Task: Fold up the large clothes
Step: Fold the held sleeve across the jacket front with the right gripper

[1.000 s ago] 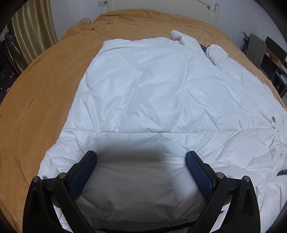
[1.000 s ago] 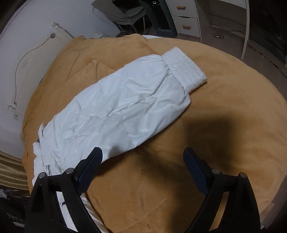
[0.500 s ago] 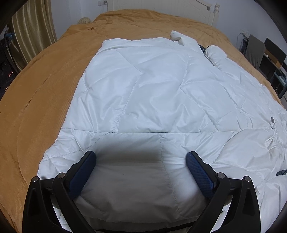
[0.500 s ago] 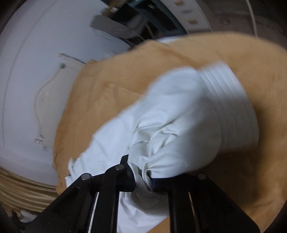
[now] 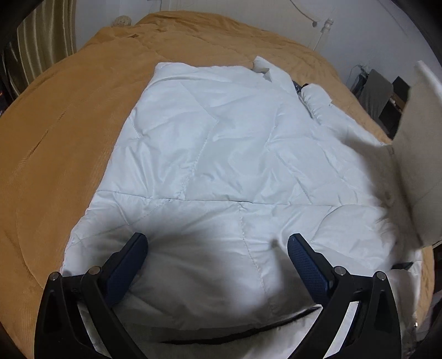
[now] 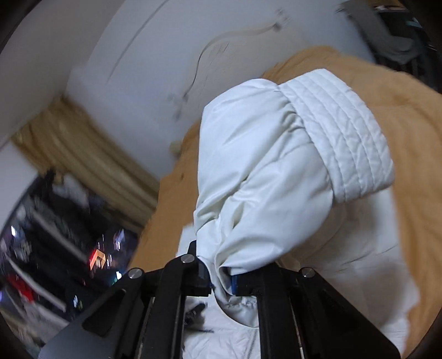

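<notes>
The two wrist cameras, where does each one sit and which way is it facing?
Left wrist: on the left tool, angled down at the white jacket on the tan bedspread; open fingers show.
Right wrist: on the right tool, shut on the sleeve, facing wall and curtain.
Shared: jacket, bedspread, raised sleeve.

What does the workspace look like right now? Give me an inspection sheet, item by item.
Surface: bed under an orange cover.
Job's things: white jacket spread flat; its sleeve lifted off the bed.
Clutter: nothing seen.
Grippers: left gripper open over the jacket's near edge; right gripper shut on the sleeve.
Cables: cord on the wall behind the bed.
Surroundings: curtain, chair, dark shelves, blurred.
</notes>
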A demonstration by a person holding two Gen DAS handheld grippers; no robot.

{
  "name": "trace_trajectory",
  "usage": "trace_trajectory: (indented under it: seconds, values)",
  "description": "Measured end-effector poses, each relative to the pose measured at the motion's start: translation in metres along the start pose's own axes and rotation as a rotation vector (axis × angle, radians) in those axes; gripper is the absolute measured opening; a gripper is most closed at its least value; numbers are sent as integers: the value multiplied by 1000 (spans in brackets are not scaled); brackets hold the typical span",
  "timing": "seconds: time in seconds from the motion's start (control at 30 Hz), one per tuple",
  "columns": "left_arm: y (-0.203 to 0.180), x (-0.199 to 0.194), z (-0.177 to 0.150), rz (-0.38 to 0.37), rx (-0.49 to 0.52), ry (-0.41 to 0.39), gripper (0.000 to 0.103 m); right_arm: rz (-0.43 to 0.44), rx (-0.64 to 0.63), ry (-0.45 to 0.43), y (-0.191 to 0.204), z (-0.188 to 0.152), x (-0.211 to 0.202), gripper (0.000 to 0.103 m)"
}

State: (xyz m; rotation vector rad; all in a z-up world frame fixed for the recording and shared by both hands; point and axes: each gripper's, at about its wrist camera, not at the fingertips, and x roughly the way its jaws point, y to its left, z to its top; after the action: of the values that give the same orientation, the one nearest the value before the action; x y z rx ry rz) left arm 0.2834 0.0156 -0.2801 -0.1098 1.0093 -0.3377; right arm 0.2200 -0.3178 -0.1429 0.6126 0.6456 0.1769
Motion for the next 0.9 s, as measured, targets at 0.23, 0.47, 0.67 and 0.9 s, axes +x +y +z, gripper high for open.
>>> trace_trajectory:
  seconds: [0.23, 0.47, 0.67, 0.9]
  values:
    - [53, -50, 28, -172, -175, -62, 101, -208, -105, 339, -9, -82, 154, 14]
    - [9, -58, 95, -315, -215, 55, 102, -279, -231, 305, 18, -85, 144, 37]
    - [-112, -22, 149, -387, -103, 329, 102, -303, -368, 216, 34, -98, 112, 86]
    - [-208, 62, 161, -206, 35, 677, 102, -283, -335, 238, 12, -106, 99, 86]
